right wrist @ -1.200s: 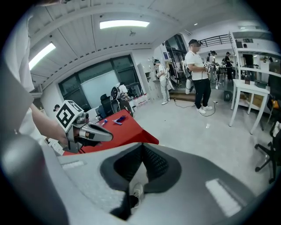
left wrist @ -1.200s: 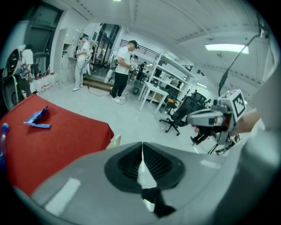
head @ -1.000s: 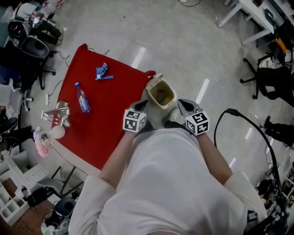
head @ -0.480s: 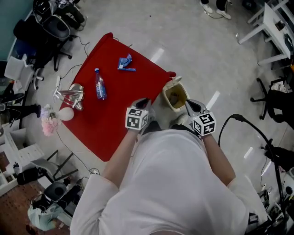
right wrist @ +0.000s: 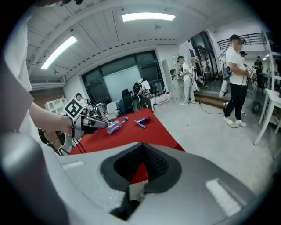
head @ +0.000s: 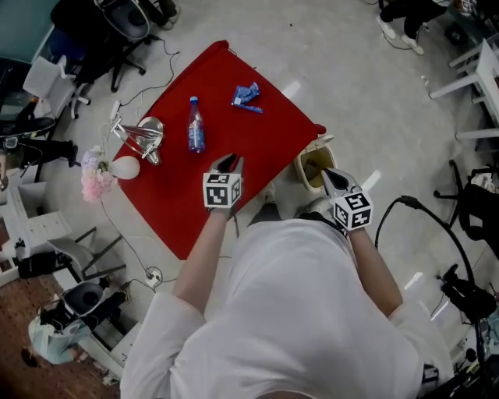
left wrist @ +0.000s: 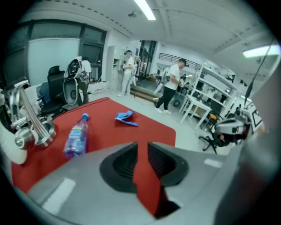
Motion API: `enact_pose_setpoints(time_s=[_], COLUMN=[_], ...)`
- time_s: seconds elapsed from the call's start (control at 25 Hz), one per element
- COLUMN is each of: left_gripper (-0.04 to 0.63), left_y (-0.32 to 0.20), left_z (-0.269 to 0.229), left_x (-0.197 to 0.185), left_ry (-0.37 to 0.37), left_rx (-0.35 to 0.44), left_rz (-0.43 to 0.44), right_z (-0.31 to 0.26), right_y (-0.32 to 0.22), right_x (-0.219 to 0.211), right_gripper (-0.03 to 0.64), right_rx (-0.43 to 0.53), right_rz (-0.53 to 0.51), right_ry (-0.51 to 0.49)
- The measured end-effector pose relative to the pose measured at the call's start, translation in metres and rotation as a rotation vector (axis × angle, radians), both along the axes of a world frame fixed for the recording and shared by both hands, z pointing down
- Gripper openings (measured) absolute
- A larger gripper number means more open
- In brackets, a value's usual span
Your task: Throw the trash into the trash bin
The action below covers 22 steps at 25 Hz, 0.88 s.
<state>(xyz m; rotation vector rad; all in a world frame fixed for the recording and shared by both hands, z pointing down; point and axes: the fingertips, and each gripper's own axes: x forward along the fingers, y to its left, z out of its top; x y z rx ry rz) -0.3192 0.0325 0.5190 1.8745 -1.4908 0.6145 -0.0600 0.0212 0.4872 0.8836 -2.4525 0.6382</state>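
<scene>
The trash lies on a red tabletop (head: pixel 234 136) in the upper middle of the head view: a clear plastic bottle (head: pixel 194 125) with a blue cap on its side towards the left, and a crumpled blue wrapper (head: pixel 246 95) near the far edge, well apart from the bottle. The beige trash bin (head: pixel 301 166) stands on the floor just beside the tabletop's right corner, its mouth uncovered. The left gripper (head: pixel 228 163) hovers over the near part of the red surface, pointing towards the bottle; in the left gripper view its jaws are a narrow slit apart and opening, with only the red top showing through the gap and nothing between them. The right gripper (head: pixel 328 173) hangs at the near edge of the bin; in the right gripper view its jaws meet at the tips and grip nothing that can be made out, though a small pale patch shows in the gap lower down. At the left edge of the tabletop sit a chrome metal fixture (head: pixel 143 137) and a white egg-shaped object (head: pixel 125 167), with pink flowers (head: pixel 95 178) just beyond. Office chairs (head: pixel 117 19) fill the upper left corner.
</scene>
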Motion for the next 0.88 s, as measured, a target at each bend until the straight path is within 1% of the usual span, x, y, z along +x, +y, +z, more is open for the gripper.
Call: enact_pose_setpoints(time_s=[0.12, 0.2, 0.4, 0.56, 0.72, 0.88], left_gripper=[0.086, 0.103, 0.114, 0.127, 0.146, 0.190], left_y=[-0.001, -0.001, -0.001, -0.004, -0.007, -0.013], left_z=[-0.001, 0.000, 0.006, 0.015, 0.025, 0.038], left_x=[-0.033, -0.054, -0.098, -0.120, -0.136, -0.155], left_ry=[-0.022, -0.034, -0.042, -0.048, -0.065, -0.087], left_rx=[0.003, 0.000, -0.011, -0.025, -0.044, -0.072], left_rz=[-0.066, -0.105, -0.182, -0.212, -0.220, -0.227], right_z=[0.001, 0.001, 0.002, 0.006, 0.008, 0.009], right_y=[-0.003, -0.005, -0.009, -0.012, -0.015, -0.020], right_x=[-0.015, -0.024, -0.041, -0.051, -0.059, -0.064], right_gripper=[0.002, 0.002, 0.002, 0.002, 0.002, 0.002], right_rx=[0.000, 0.001, 0.002, -0.006, -0.010, -0.011], right_rz=[-0.027, -0.043, -0.060, -0.069, -0.078, -0.072], right_ry=[0.005, 0.009, 0.019, 0.033, 0.046, 0.060])
